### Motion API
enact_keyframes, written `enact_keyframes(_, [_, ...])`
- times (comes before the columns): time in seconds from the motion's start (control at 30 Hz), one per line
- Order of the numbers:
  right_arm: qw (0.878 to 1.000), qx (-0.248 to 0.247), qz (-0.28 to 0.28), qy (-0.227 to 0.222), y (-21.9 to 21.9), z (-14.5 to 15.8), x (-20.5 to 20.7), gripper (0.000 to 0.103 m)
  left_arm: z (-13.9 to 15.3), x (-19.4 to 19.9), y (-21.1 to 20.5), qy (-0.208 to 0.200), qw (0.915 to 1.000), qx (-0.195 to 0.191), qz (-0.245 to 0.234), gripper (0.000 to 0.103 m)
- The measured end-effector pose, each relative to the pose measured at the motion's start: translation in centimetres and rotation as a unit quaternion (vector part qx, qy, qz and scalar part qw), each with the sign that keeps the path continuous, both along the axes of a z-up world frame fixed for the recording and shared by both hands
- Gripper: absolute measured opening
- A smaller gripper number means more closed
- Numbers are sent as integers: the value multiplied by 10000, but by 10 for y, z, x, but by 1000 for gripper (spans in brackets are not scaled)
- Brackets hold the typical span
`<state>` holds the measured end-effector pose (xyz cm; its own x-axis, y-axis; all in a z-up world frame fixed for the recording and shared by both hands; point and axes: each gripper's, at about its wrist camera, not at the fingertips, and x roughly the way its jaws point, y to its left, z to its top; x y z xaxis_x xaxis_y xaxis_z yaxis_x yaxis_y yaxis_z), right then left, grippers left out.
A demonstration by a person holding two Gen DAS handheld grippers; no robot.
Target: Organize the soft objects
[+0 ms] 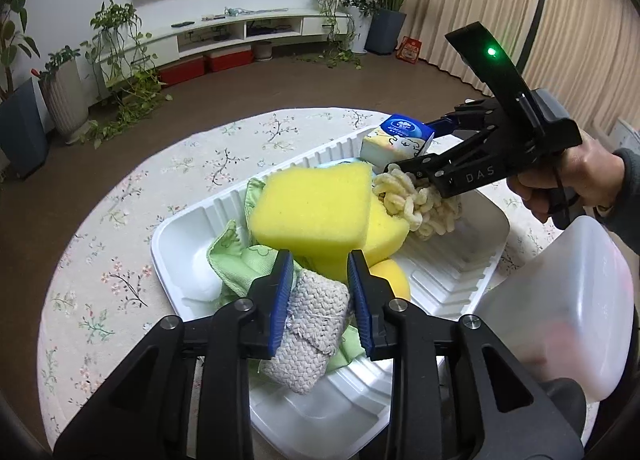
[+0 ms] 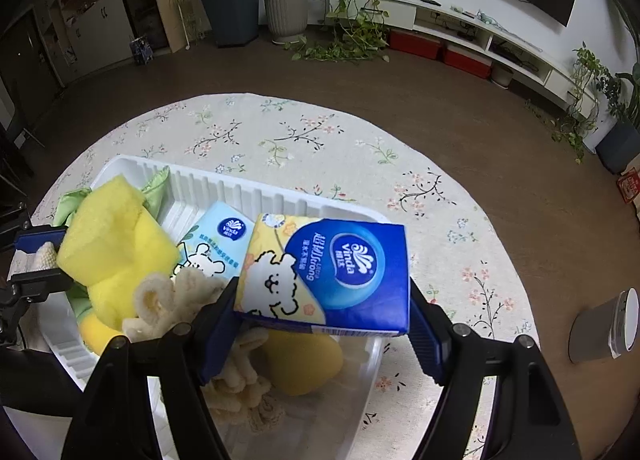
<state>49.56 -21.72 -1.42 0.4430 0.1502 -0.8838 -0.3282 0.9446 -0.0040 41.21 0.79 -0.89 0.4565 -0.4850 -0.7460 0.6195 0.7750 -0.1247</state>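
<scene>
Holding blue-and-yellow tissue pack (image 2: 324, 276) in right gripper (image 2: 324, 330) fingers, left gripper (image 1: 320, 300) clamping yellow foam sponge (image 1: 312, 207); white tray (image 1: 176, 236) sorting remaining.

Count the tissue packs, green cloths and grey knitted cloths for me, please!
Tissue packs: 2
Green cloths: 1
Grey knitted cloths: 1
Total: 4

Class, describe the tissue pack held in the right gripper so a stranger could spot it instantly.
Start at the round floral table and find the white ribbed tray on it. Above the tray, the right gripper clamps a tissue pack: dark blue and yellow, unlike the pale blue tissue pack lying inside the tray.
</scene>
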Motion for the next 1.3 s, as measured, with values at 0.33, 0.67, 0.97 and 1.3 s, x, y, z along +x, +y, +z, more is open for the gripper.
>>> enact_keyframes(0.33, [9999, -105, 51, -72, 5, -1, -8, 78, 1, 0, 1, -75, 9999, -60, 57, 70])
enact_keyframes(0.67, [9988, -156, 253, -377, 8, 15, -22, 95, 12, -12, 8, -304, 9993, -170, 100, 85])
enact_keyframes(0.97, [9978, 31, -35, -664, -10, 41, -31, 95, 34, -25, 28, -668, 9949, -306, 695, 95])
enact_keyframes(1.3, [9921, 155, -767, -981, -61, 69, -90, 101, 69, -109, 61, -1279, 9614, -131, 2432, 103])
